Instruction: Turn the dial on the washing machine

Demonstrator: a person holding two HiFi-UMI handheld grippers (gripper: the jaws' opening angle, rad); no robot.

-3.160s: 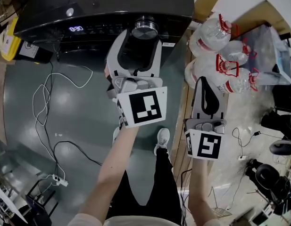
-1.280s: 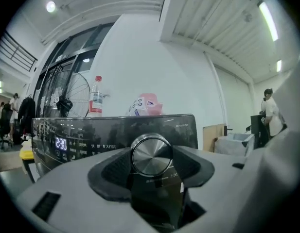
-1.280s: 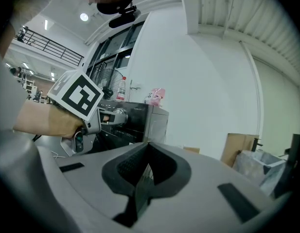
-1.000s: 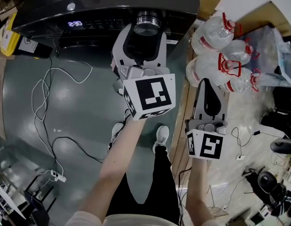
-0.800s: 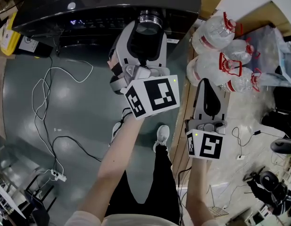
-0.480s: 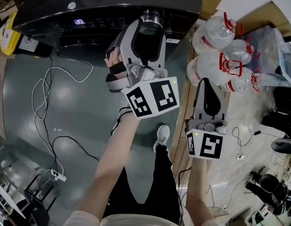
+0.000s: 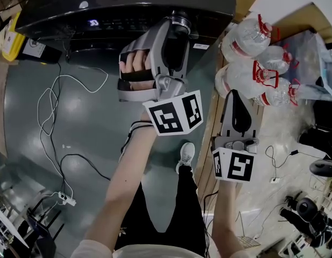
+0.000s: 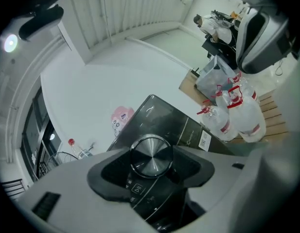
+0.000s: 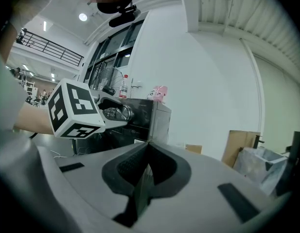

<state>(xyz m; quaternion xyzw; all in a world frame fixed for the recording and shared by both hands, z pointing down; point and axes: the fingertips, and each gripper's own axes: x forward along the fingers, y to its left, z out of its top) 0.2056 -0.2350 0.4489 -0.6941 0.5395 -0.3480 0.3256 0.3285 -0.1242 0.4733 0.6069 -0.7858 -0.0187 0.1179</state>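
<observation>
The black washing machine (image 7: 128,4) stands at the top of the head view, with a round metal dial (image 7: 181,20) on its front panel. My left gripper (image 7: 179,24) is shut on the dial and rolled onto its side, the hand showing at its left. In the left gripper view the dial (image 8: 150,155) sits between the two dark pads, which press its rim. My right gripper (image 7: 235,94) hangs lower right, away from the machine, shut on nothing. In the right gripper view its jaws (image 9: 148,152) meet in a seam, and the left gripper's marker cube (image 9: 74,110) shows by the dial (image 9: 121,113).
A lit display (image 7: 93,23) glows on the panel left of the dial. Several big water bottles (image 7: 252,58) with red caps stand to the machine's right on a wooden pallet (image 7: 209,138). White cables (image 7: 53,106) trail over the grey floor at the left.
My left gripper stayed on the dial and rolled about it, its handle and the hand swinging out to the left. The display's reading changed. The right gripper has not moved.
</observation>
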